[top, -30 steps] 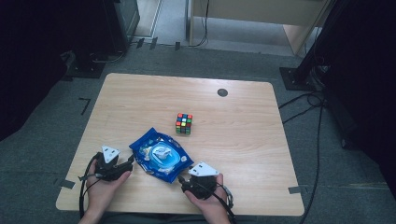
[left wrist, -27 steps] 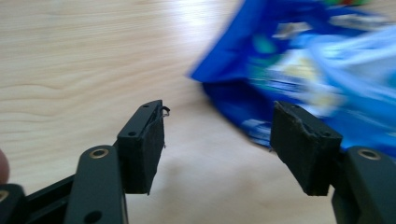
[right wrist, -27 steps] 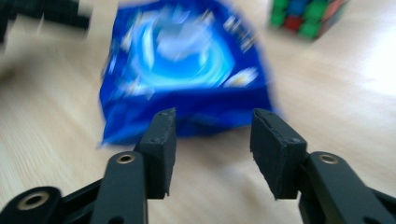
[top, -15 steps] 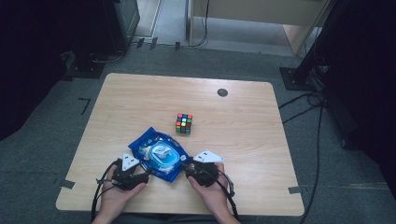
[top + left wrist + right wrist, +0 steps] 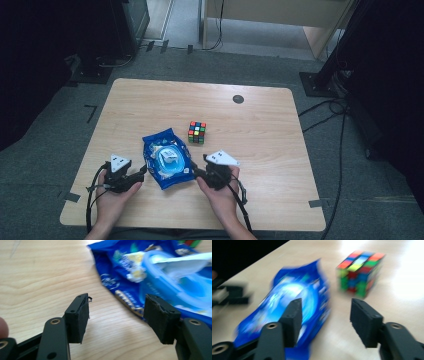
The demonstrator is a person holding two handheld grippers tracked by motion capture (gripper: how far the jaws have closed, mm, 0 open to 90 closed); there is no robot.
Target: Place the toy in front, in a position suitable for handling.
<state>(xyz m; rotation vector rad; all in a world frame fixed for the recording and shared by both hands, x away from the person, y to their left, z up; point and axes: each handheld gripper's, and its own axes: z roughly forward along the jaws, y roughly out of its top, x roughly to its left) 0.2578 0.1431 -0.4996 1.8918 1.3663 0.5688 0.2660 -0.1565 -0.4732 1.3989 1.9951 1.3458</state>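
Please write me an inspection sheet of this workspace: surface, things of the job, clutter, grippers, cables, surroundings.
Surface: light wooden table, one small dark round spot near its far edge.
Job's things: blue plastic wet-wipes pack with pale flip lid, lying flat.
Clutter: multicoloured puzzle cube, apart from the pack.
Grippers: left gripper and right gripper flank the pack's near end; jaws open, just opening further, holding nothing.
Cables: black gripper cables; more on the floor.
Surroundings: grey carpet, dark stands.

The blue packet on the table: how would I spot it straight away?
Start at the wooden table and look to its near edge. The blue wet-wipes packet lies flat there, beside the Rubik's cube. It alone is soft, glossy and blue with a pale lid.
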